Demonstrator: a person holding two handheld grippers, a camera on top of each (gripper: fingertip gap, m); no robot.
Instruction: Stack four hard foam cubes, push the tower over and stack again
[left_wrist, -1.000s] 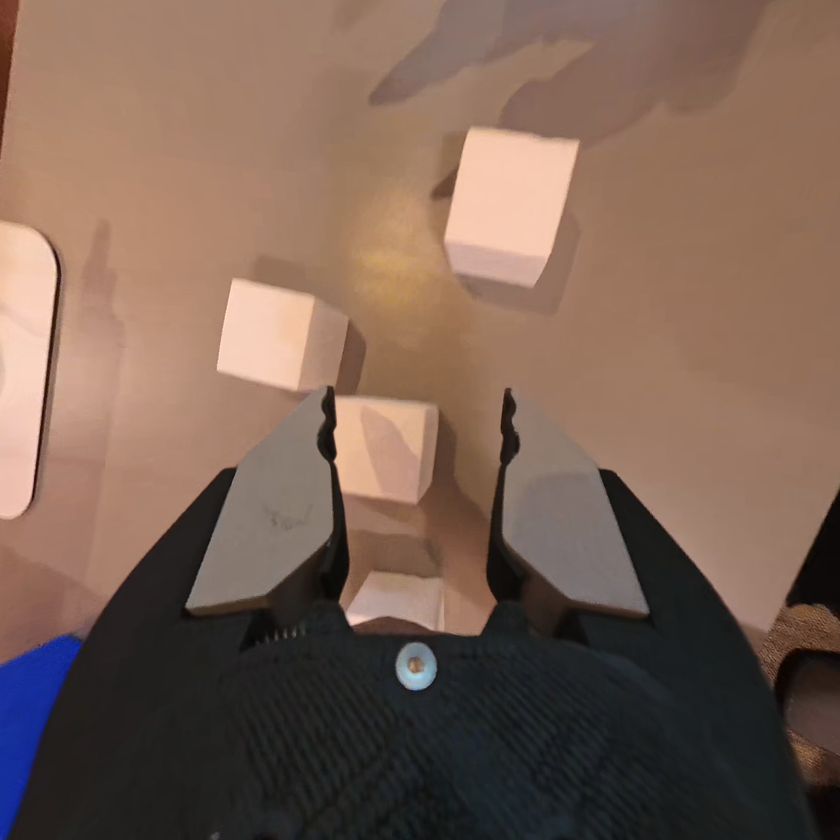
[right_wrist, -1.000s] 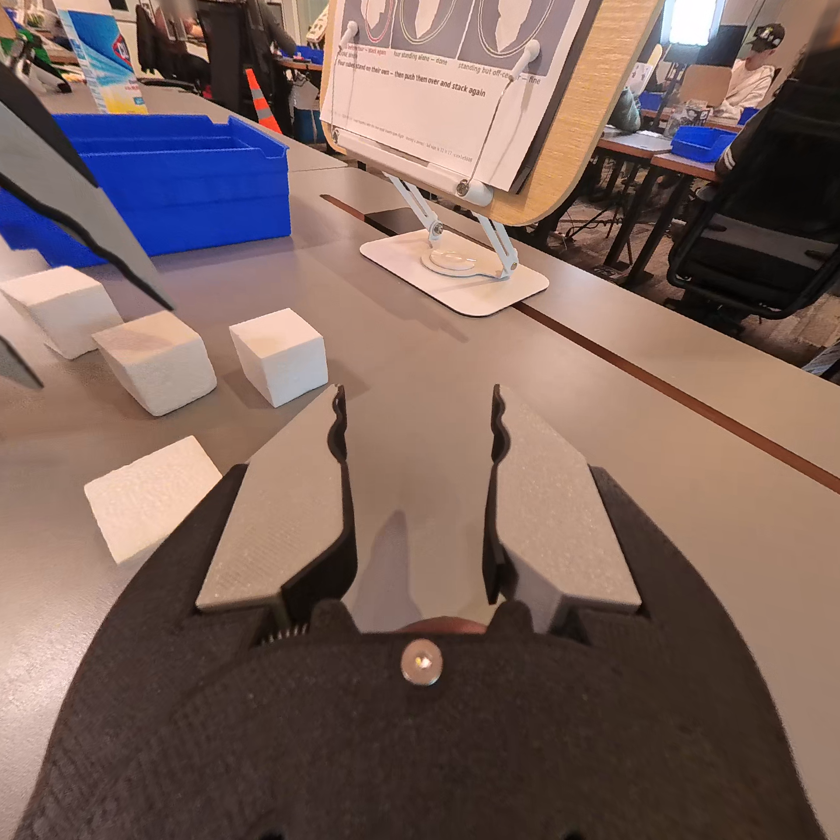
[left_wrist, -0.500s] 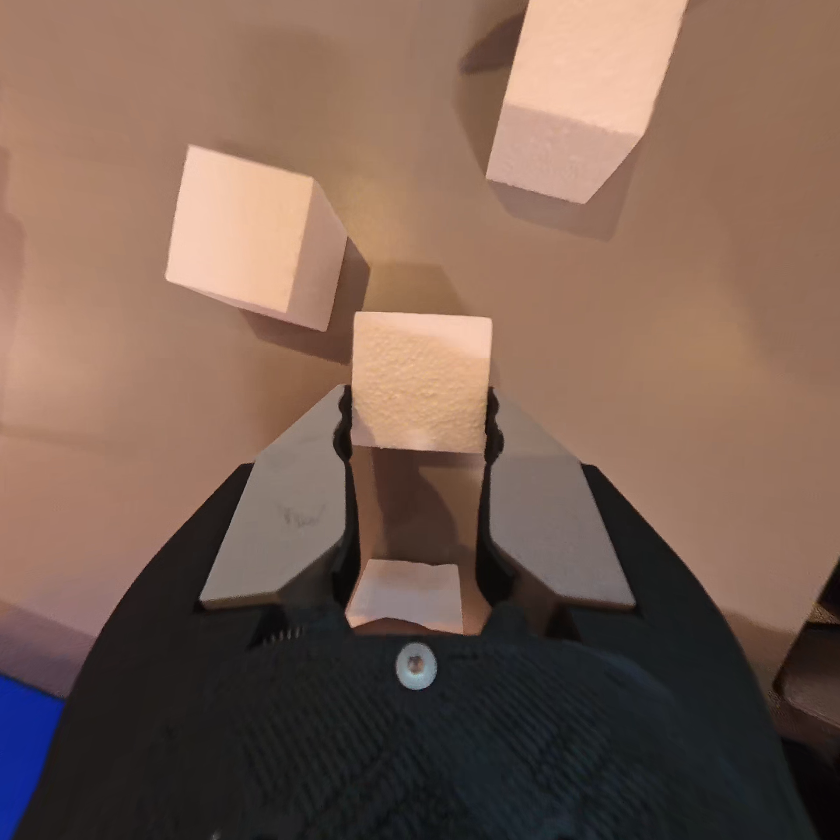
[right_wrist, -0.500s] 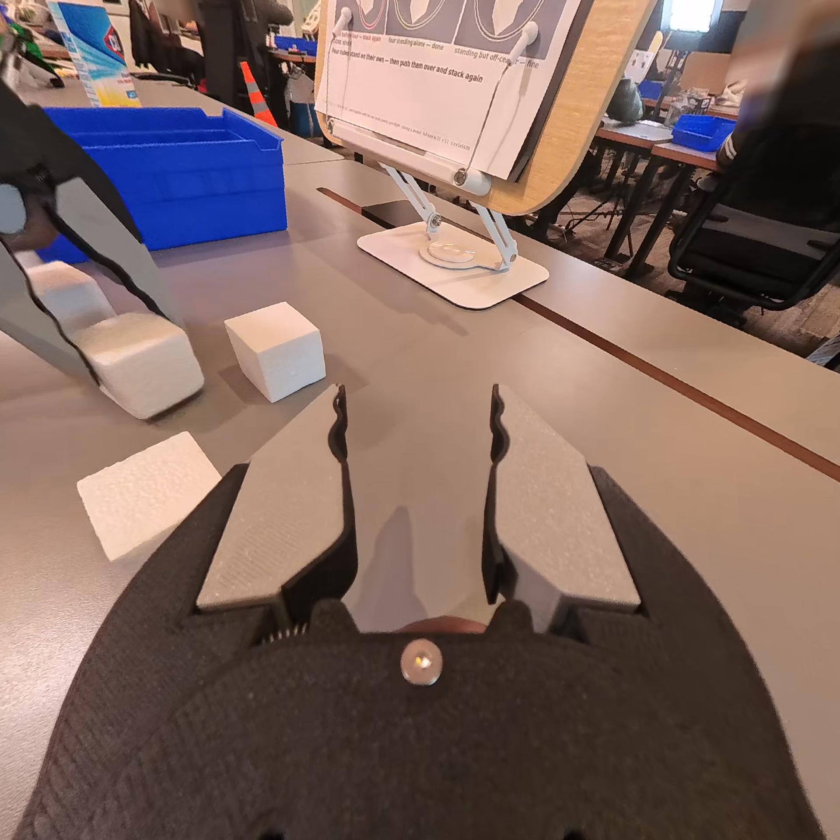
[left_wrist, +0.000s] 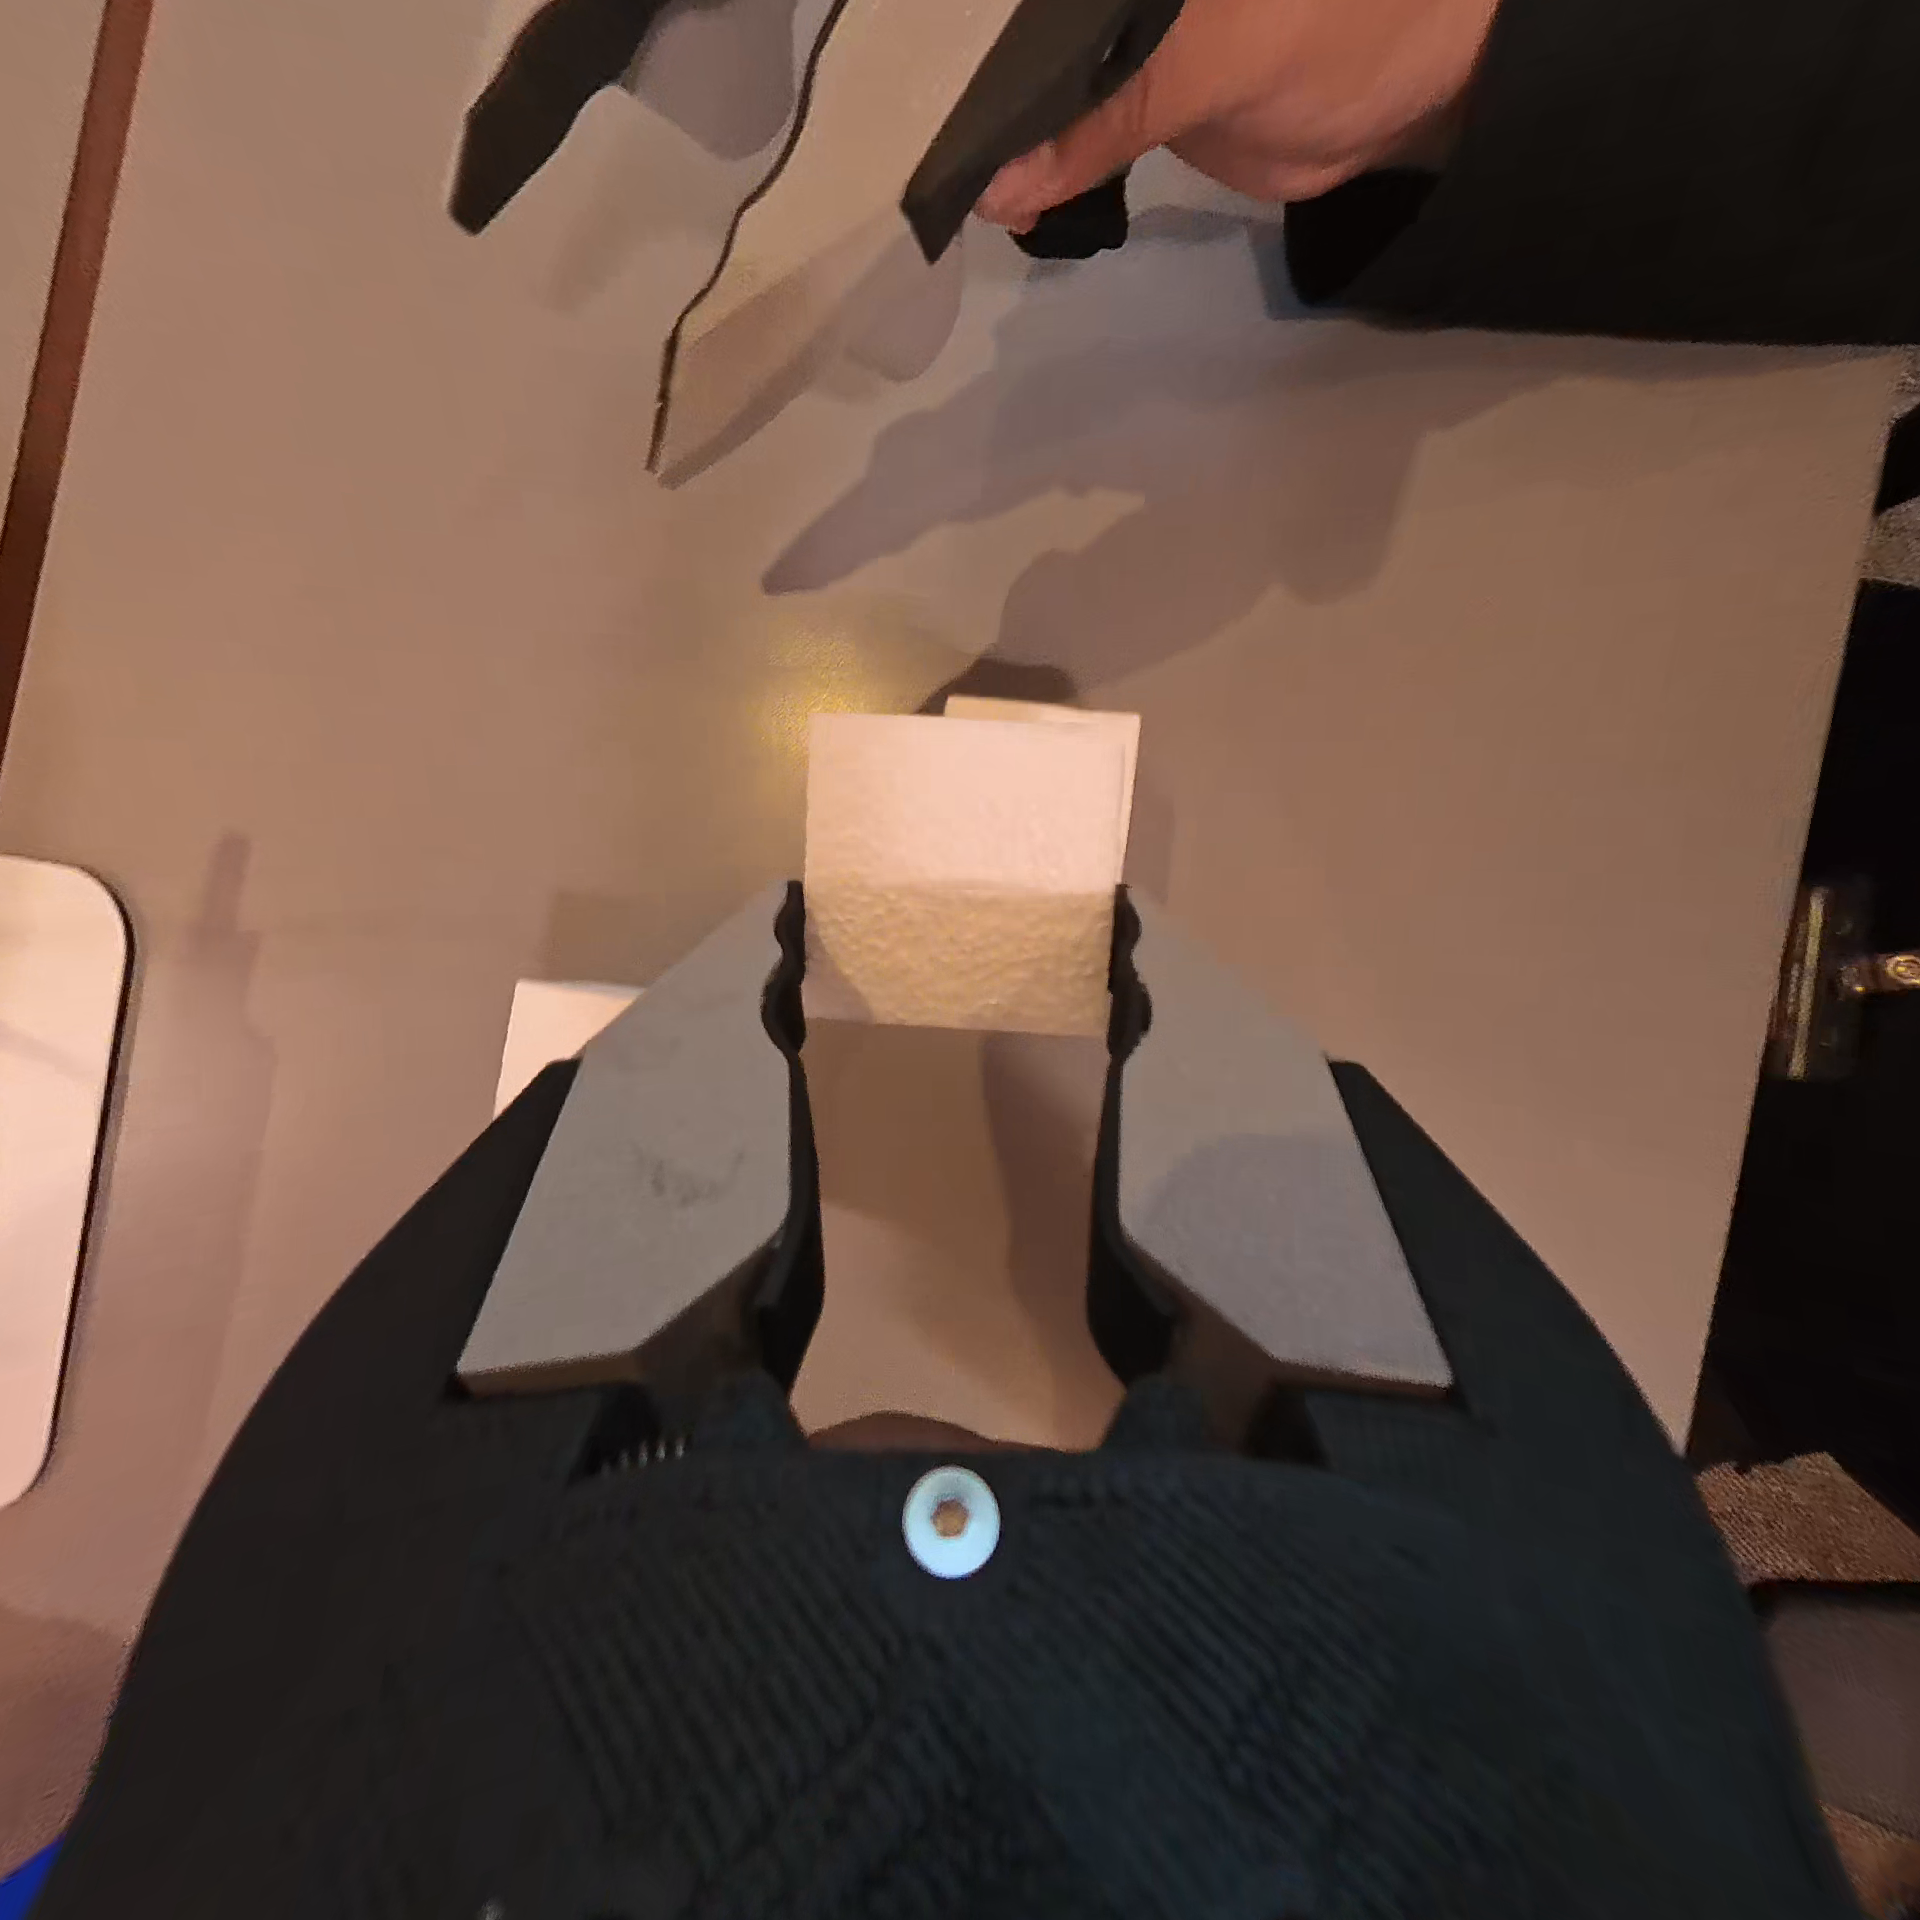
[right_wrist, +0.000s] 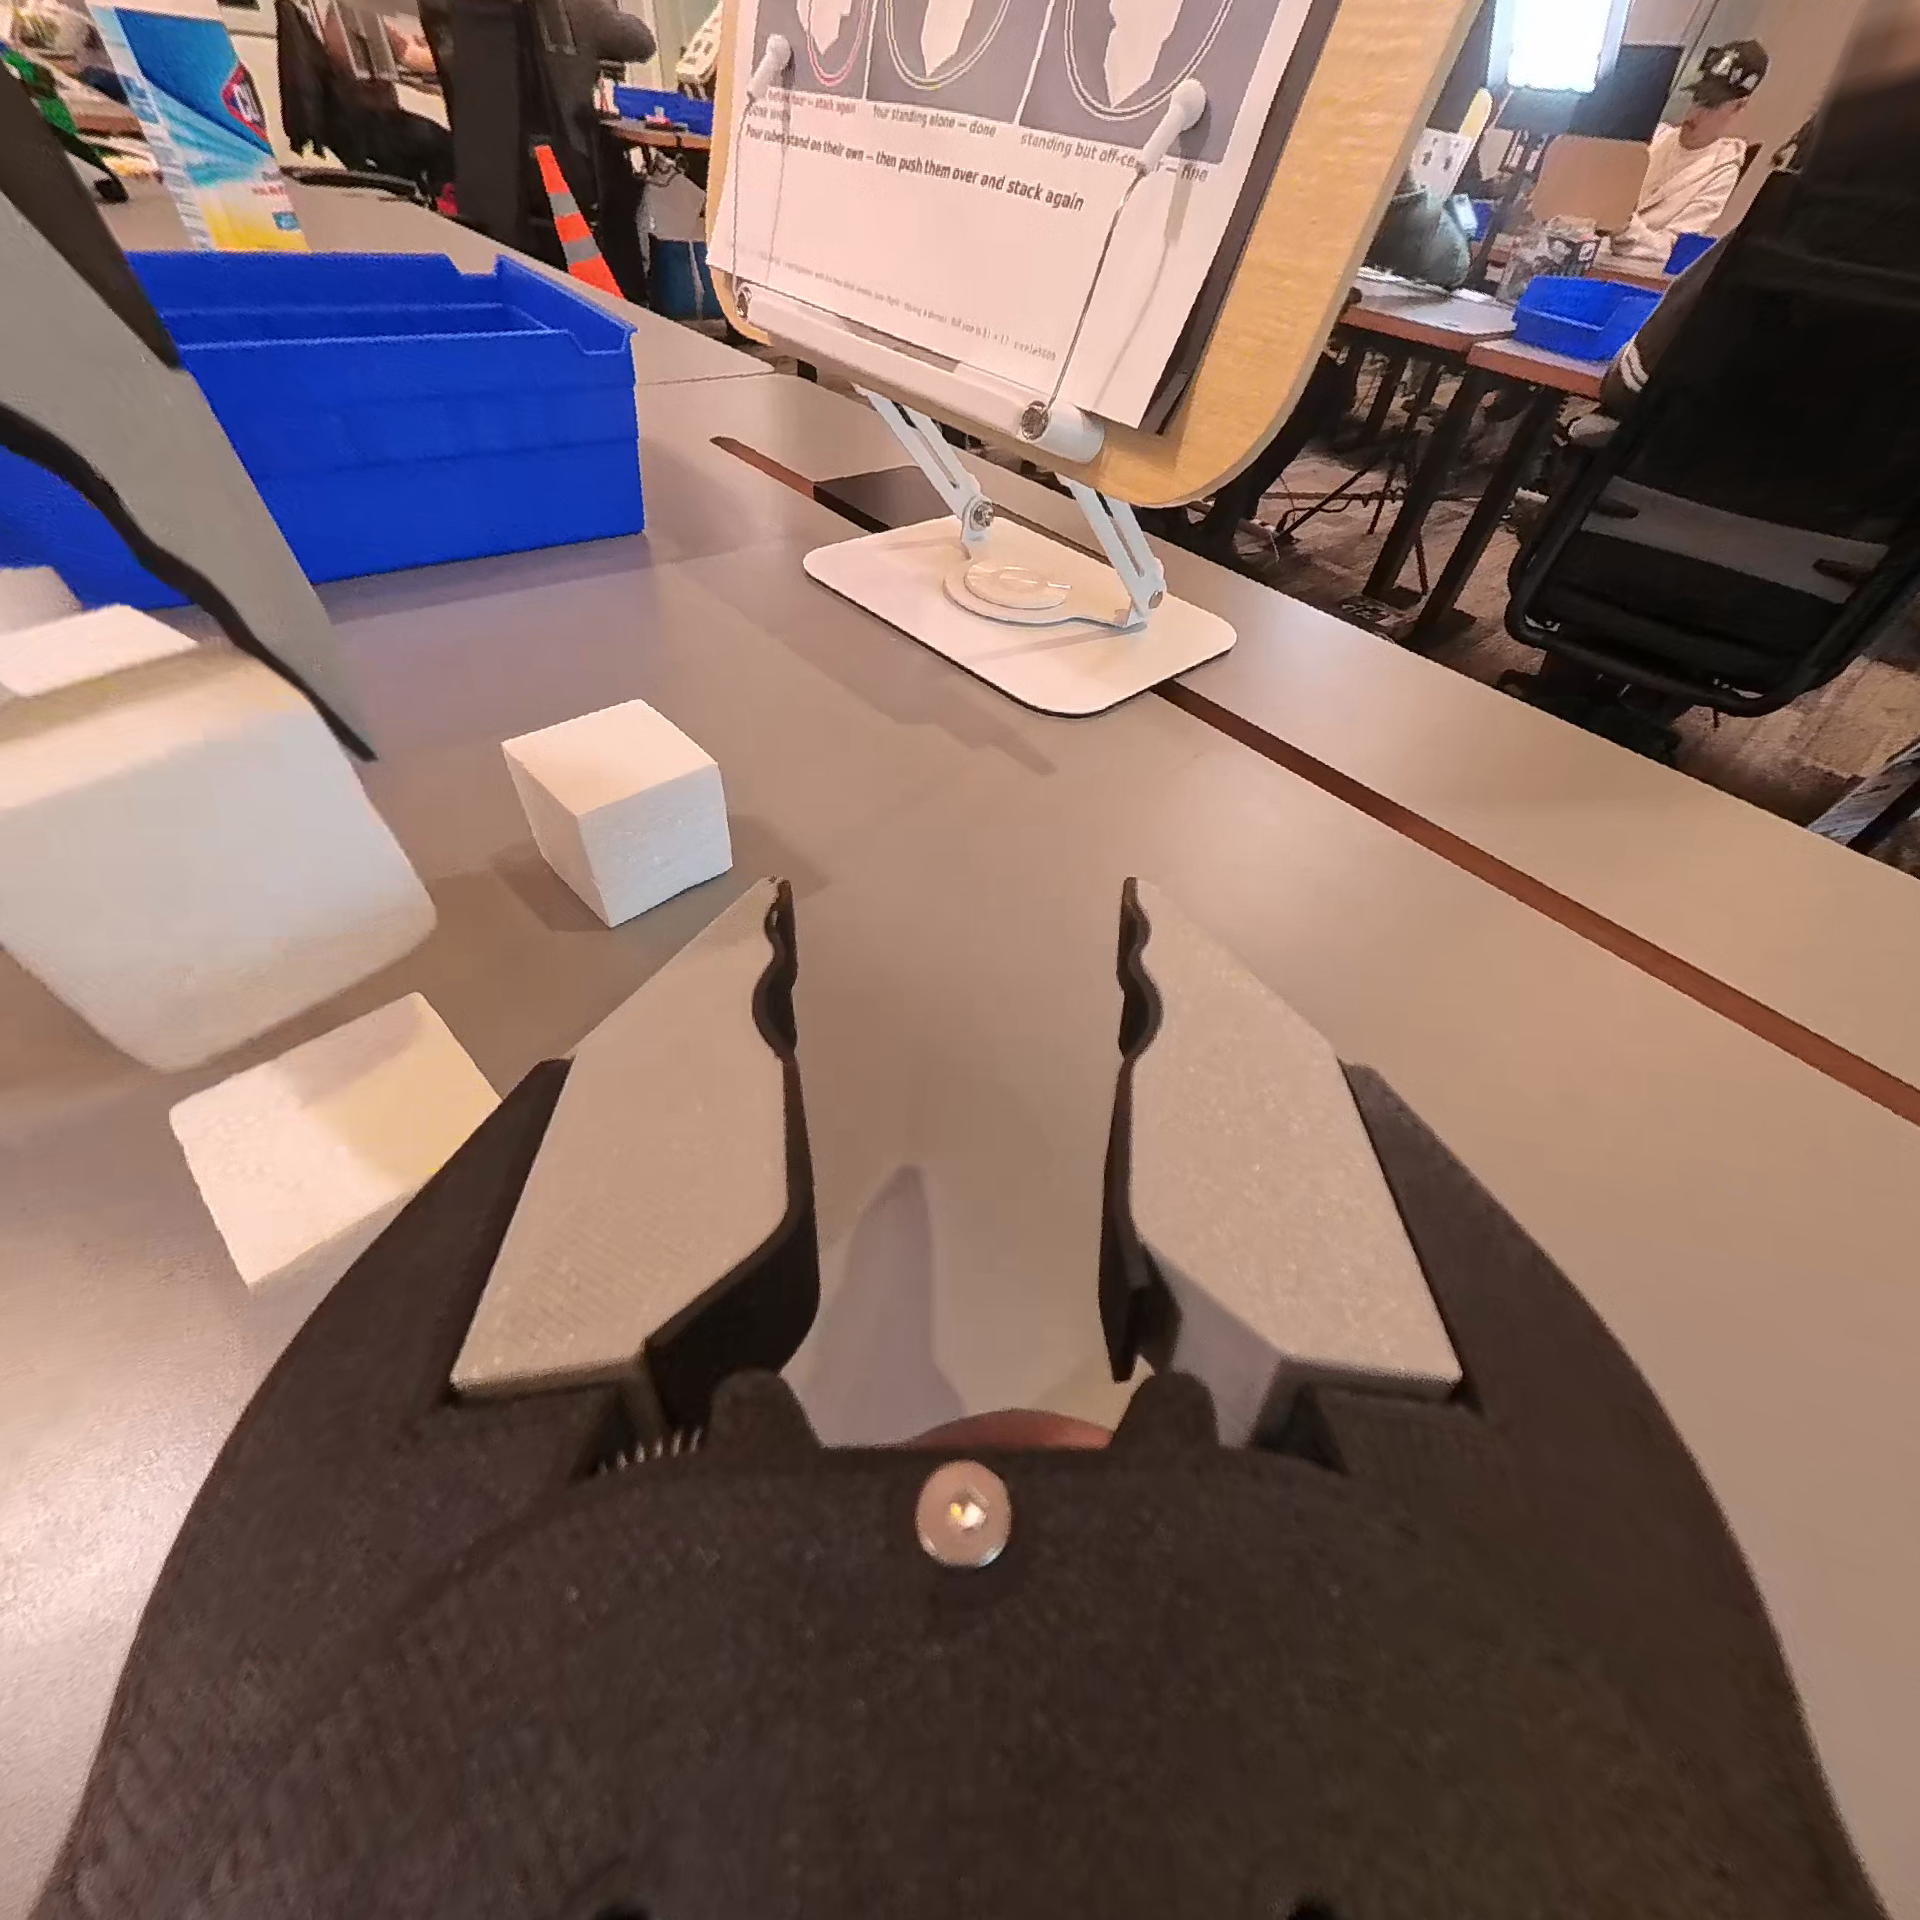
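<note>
My left gripper is shut on a white foam cube and holds it above the grey table. The edge of a second cube peeks out just beyond and below it. A third cube is half hidden behind my left finger. In the right wrist view the held cube is blurred and hangs over the near cube. Another cube stands alone, and a fourth lies at the far left. My right gripper is open and empty, low over bare table.
A blue bin stands at the back left. A document stand with a white base is at the back centre. A brown seam crosses the table. A black chair stands beyond the right edge. The person's hand holds the right gripper.
My left gripper dropped onto a cube, shut on it, then lifted it and carried it over another cube. My right gripper stayed open and barely moved.
</note>
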